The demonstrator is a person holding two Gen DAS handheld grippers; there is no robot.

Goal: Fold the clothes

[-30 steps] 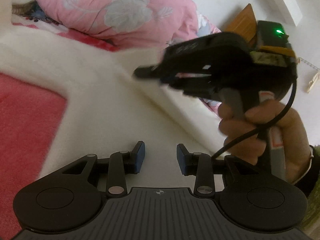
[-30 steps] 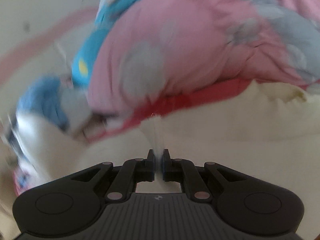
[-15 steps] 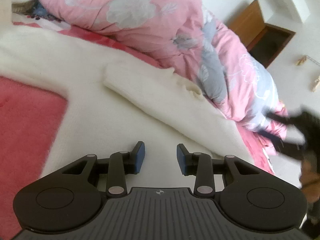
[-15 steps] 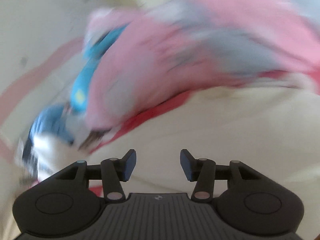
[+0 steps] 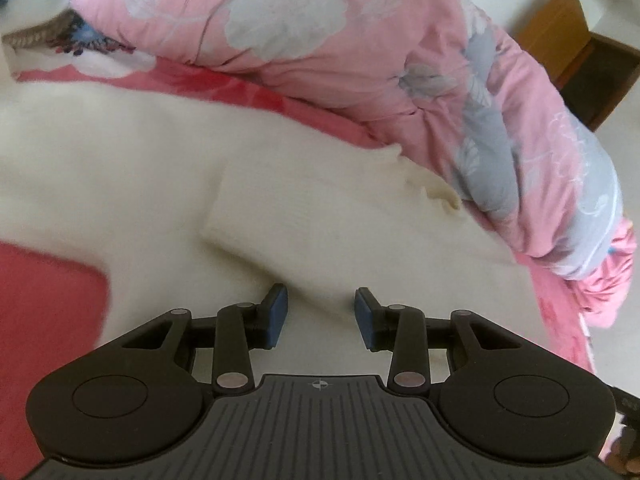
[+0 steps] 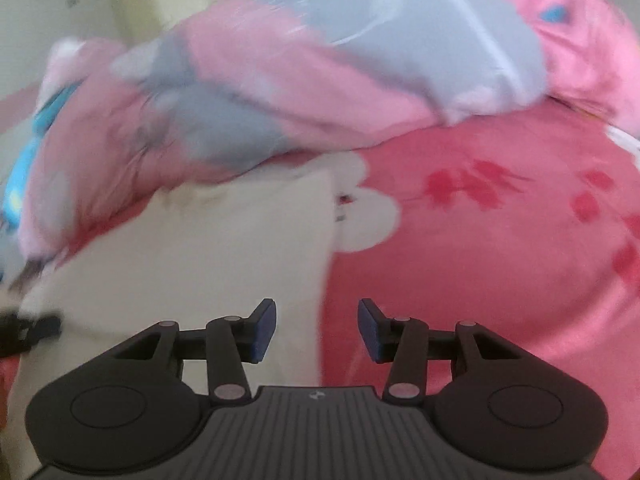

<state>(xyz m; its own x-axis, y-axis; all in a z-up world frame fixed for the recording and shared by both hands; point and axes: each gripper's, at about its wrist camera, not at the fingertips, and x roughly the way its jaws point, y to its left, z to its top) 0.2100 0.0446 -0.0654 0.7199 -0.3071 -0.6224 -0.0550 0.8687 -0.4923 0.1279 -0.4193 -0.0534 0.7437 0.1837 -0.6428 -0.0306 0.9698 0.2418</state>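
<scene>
Cream garment [image 5: 168,152] lay spread on the pink bed sheet [image 6: 500,264], with one panel already folded over onto it [image 5: 320,216], just beside the pink floral quilt [image 5: 340,40]. A second ago the right gripper [image 6: 317,330] was pinched shut on a bit of that cream fabric; it had since let go and swung away to the garment's side edge [image 6: 324,264]. Jaws were closing slightly, apart, nothing between them. So that fold looked placed, and the next edge was probably being lined up, though blur made the exact spot hard to judge. Left gripper [image 5: 321,318] had crept forward to the folded panel's near corner, jaws part open and empty, hovering over the cloth. Both tools pointed down at a slant toward the bed.
</scene>
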